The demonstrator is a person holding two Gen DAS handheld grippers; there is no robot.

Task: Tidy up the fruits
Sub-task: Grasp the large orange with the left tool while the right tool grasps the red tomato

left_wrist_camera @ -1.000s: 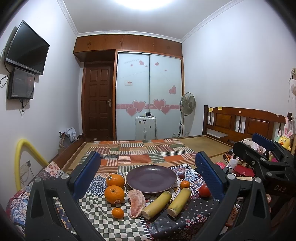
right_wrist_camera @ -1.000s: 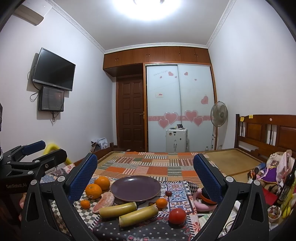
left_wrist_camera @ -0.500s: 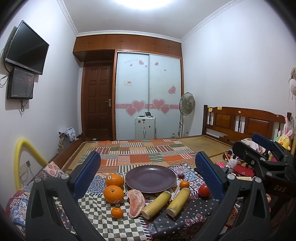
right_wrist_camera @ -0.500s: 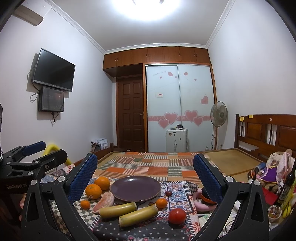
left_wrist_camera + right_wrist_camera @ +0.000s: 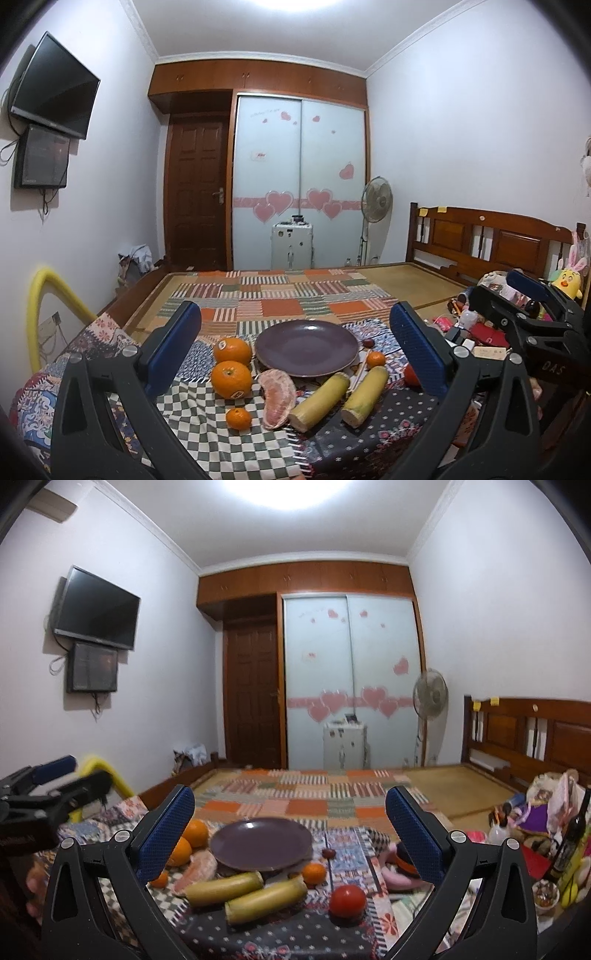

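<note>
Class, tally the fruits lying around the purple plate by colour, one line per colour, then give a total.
Orange: 4, namely two large oranges and two small mandarins
Yellow: 2 sugarcane pieces
Pink: 1 pomelo segment
Red: 1 tomato
Dark red: 1 small fruit
Total: 9

left wrist: low, level, from the left, facing wardrobe (image 5: 299, 177).
right wrist: same, from the right.
shared: plate (image 5: 307, 347) (image 5: 261, 843), fruit.
</note>
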